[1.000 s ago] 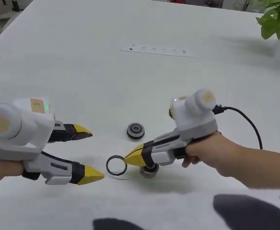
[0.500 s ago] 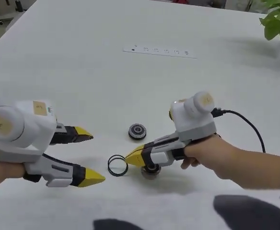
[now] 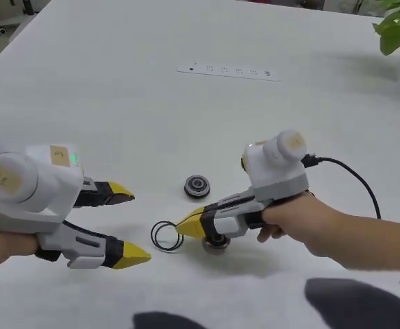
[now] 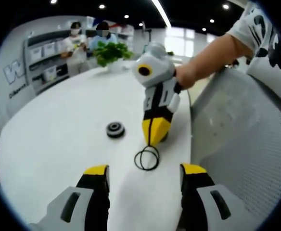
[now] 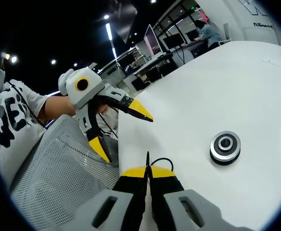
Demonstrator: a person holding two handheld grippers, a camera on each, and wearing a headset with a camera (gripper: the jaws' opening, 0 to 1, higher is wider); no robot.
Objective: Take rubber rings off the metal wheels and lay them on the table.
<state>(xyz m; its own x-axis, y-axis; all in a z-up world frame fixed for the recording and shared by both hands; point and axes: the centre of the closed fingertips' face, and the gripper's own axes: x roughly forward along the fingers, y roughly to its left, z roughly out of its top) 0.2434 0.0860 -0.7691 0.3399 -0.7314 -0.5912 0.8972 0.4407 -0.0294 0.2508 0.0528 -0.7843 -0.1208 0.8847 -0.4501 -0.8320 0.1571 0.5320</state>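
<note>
On the white tabletop (image 3: 118,82), the right gripper (image 3: 186,225) had its jaws closed, apparently pinching the black rubber ring (image 3: 166,235) beside a metal wheel (image 3: 216,242). Nearby the left gripper (image 3: 133,226) hovered, jaws apart. A black-rimmed second wheel (image 3: 196,185) lay just beyond.

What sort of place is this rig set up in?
Probably an open-plan office or lab: a wide white table with a power strip, shelves holding bins, and monitors beyond it.
</note>
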